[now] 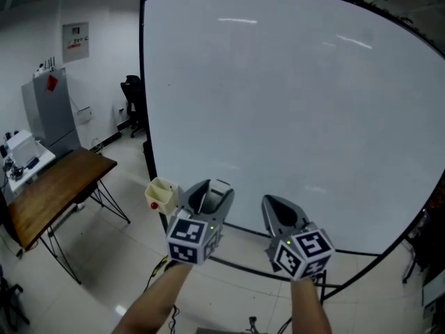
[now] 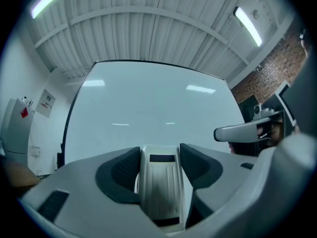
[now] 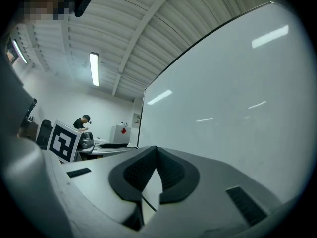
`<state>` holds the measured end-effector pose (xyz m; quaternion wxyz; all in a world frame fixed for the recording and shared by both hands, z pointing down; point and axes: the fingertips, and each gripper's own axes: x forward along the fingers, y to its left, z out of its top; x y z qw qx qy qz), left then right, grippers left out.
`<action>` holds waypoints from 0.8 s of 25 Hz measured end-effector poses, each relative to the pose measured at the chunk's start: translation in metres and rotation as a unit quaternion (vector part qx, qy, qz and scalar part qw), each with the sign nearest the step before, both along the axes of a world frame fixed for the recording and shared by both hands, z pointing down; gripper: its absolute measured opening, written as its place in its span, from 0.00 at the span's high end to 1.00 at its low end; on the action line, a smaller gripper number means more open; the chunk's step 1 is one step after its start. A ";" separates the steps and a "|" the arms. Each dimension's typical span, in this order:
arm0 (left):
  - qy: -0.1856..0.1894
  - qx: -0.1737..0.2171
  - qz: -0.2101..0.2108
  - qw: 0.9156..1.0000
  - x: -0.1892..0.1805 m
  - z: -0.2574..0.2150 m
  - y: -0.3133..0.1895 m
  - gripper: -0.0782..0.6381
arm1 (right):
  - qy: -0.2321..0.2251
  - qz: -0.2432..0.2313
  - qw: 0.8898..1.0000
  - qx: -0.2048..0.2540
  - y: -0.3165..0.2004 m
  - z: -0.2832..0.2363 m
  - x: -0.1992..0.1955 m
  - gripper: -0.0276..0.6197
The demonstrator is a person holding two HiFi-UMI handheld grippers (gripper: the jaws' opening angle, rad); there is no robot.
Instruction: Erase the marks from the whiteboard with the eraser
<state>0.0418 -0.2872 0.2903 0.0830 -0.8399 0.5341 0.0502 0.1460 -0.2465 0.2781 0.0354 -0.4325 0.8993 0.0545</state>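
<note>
L gripper point(image 2: 159, 154) is clamping a white ribbed eraser point(image 2: 159, 185) btwn both dark pads, w/ the whiteboard point(image 2: 148, 98) standing straight ahead of it & a ceiling light strip point(image 2: 249, 25) glowing above-right.

Whiteboard point(image 1: 292, 103) stands ahead; table point(image 1: 52, 190) to its left; eraser point(image 2: 159, 182) in left hand-held gripper point(image 1: 210, 199).

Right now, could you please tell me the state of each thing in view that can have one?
Whiteboard: upright, no marks visible.
Left gripper: shut on the eraser.
Eraser: held, not touching the whiteboard.
Right gripper: shut, empty.
</note>
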 end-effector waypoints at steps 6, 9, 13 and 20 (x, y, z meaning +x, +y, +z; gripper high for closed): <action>0.005 -0.015 -0.035 0.999 -0.081 0.025 0.004 0.53 | 0.009 -0.037 0.999 -0.017 -0.007 0.011 -0.072 0.96; 0.013 -0.022 -0.058 0.998 -0.118 0.038 -0.002 0.53 | 0.017 -0.066 0.997 -0.029 -0.016 0.023 -0.108 0.96; 0.016 -0.033 -0.084 0.996 -0.156 0.057 -0.016 0.53 | 0.019 -0.107 0.993 -0.050 -0.037 0.044 -0.147 0.96; 0.008 -0.044 -0.117 0.992 -0.206 0.081 -0.050 0.53 | 0.012 -0.166 0.983 -0.072 -0.073 0.064 -0.201 0.96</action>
